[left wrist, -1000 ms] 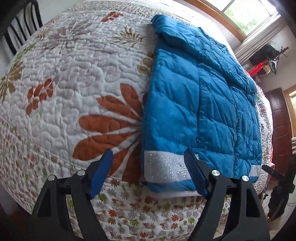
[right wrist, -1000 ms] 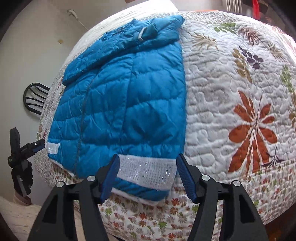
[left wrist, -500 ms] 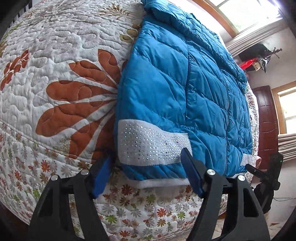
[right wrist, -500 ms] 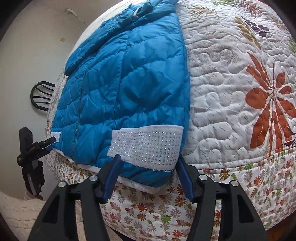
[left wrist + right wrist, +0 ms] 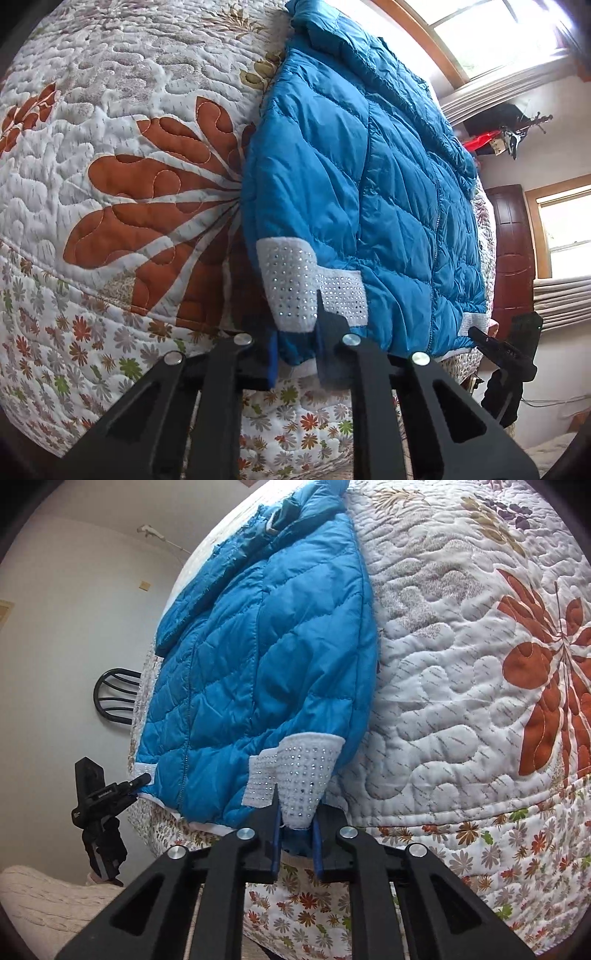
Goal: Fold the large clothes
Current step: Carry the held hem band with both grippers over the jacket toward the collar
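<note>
We see bare quilt (image 5: 122, 110) open beside the jacket (image 5: 369, 184) on both sides. A chair (image 5: 114, 696) stands beyond the bed's far edge.

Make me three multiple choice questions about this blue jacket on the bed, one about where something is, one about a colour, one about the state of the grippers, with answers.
1. Where does the jacket lie?
A. on the quilt, hem at the bed's edge
B. on the floor
C. over a chair

2. What colour are the studded cuffs?
A. red
B. white
C. black

3. What are the left gripper and right gripper doing?
A. both wide open
B. one open, one shut
C. both shut on the jacket's lower corners

Answers: 1 A, the jacket lies spread on the floral quilt. 2 B, both bands show white. 3 C, the blue pads pinch bunched fabric in each wrist view.
</note>
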The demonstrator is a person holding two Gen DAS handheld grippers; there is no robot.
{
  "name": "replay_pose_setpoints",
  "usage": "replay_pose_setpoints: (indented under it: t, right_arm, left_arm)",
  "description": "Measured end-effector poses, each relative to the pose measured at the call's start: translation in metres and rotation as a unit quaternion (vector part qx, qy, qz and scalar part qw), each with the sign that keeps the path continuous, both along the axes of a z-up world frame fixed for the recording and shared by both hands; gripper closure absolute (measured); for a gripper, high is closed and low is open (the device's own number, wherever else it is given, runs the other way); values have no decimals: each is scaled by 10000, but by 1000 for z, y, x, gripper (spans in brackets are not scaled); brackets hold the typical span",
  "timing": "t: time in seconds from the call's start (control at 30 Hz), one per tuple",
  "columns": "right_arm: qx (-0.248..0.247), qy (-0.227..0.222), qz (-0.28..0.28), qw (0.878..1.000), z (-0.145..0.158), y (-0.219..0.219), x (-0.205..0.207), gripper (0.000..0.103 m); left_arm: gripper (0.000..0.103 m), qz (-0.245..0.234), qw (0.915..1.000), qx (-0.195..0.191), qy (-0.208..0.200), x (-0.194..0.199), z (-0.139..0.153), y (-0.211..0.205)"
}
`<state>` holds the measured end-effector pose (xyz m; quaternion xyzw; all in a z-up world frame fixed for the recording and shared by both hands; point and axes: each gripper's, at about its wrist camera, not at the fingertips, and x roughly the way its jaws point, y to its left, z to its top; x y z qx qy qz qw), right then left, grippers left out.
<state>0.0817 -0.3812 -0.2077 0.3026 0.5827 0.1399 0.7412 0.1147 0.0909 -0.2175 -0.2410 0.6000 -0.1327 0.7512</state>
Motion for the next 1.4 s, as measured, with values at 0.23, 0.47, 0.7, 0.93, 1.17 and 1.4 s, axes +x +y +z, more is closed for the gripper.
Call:
replay_pose_setpoints:
  t: [0.23,0.47,0.7,0.93,1.17,1.4]
  right_arm:
    - [-20,186,-15,9998,-12,1,3,92]
    - [-501,156,191,9984,0,11,5,93]
    - [-414,-409,289,9979,52,19,12,94]
    - [181,-1138,184,9932,112,1,35,95]
    - [148,-1725,296,9845,173,-19,112,95]
    - [242,-1804,235,9830,197,-40,231,95]
  left_arm:
    - [90,-182,9994,258,-174,-1,-9,-5]
    - [91,-324,9976,555,-254,2,-2,-16]
    - [94,-356,9960,530,-624,5,31,-27]
    - [94,-403,9869,6,-1563,33,106,-31]
    - [94,-431,9705,-265,-2357,105,163,-38]
    - [94,-236,9636,-179,-2657,222,184,-51]
